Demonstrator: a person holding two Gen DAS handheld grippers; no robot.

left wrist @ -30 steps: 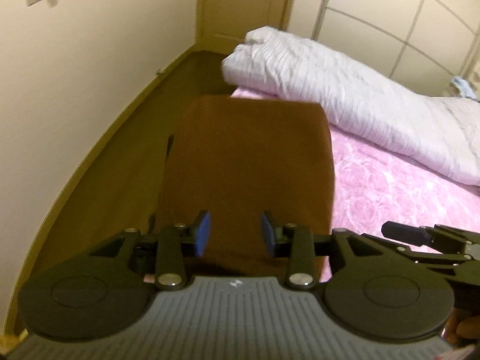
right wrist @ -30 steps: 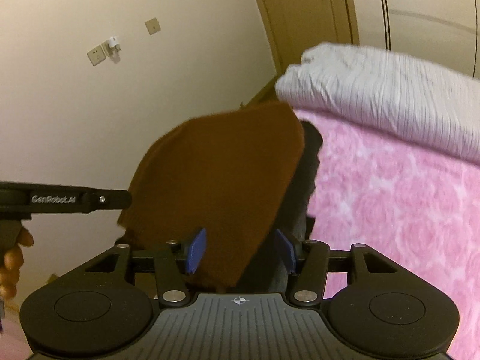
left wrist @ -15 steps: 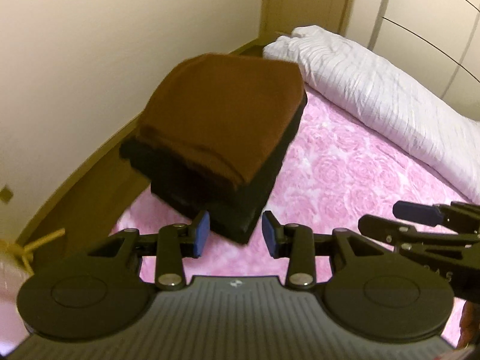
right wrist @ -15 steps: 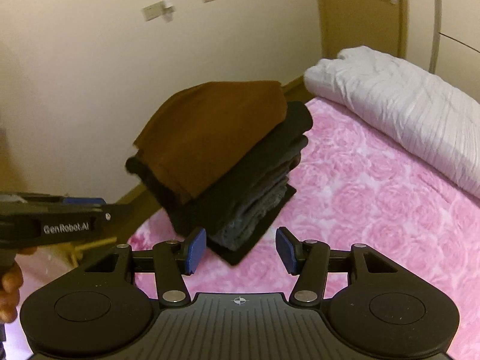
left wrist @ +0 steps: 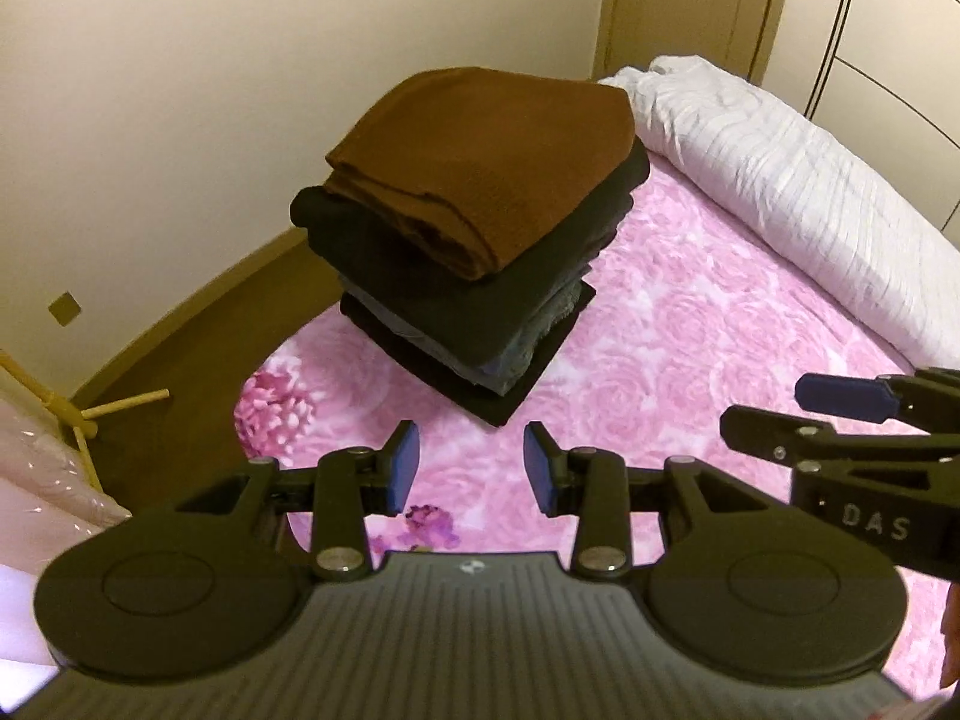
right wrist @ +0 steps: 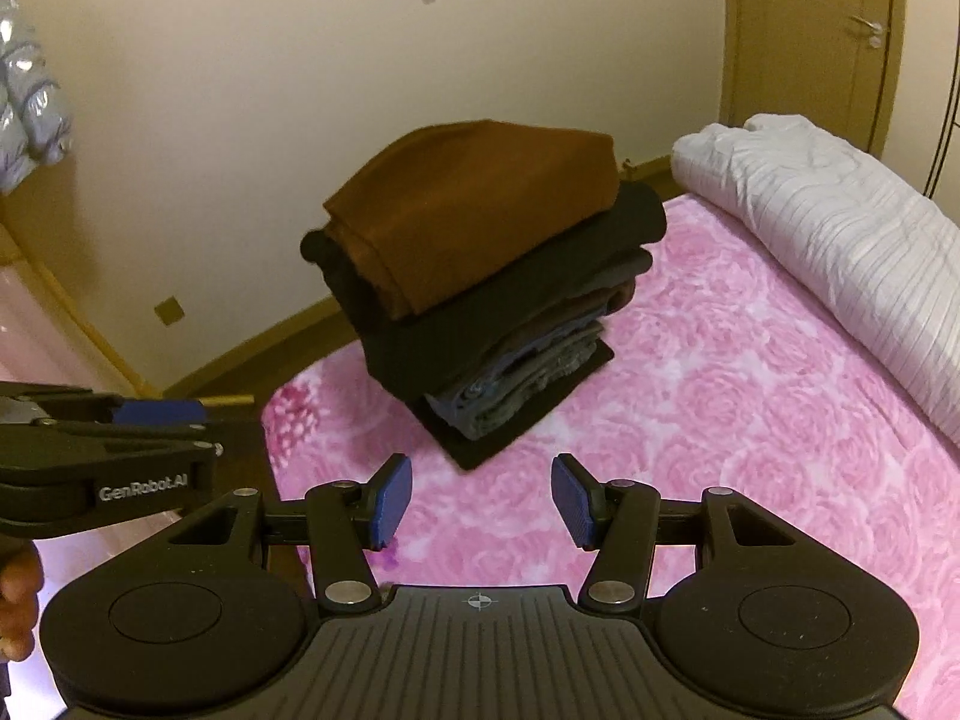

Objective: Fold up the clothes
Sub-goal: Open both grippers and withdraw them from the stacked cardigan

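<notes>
A stack of folded clothes (left wrist: 474, 312) stands near the corner of the bed with the pink rose cover (left wrist: 690, 348). A folded brown garment (left wrist: 492, 156) lies on top of black and grey-blue ones. The stack also shows in the right wrist view (right wrist: 492, 324), with the brown garment (right wrist: 480, 204) on top. My left gripper (left wrist: 471, 468) is open and empty, short of the stack. My right gripper (right wrist: 481, 501) is open and empty, also short of it. Each gripper shows at the edge of the other's view.
A rolled white quilt (left wrist: 798, 192) lies along the bed's far right side. A wall (left wrist: 180, 90) and wooden floor (left wrist: 198, 360) border the bed on the left. A wooden stand (left wrist: 72, 414) is at the left. A door (right wrist: 804, 30) is at the back.
Both grippers have drawn back and up from the stack. The brown garment that filled both views now lies on top of the stack, apart from the fingers.
</notes>
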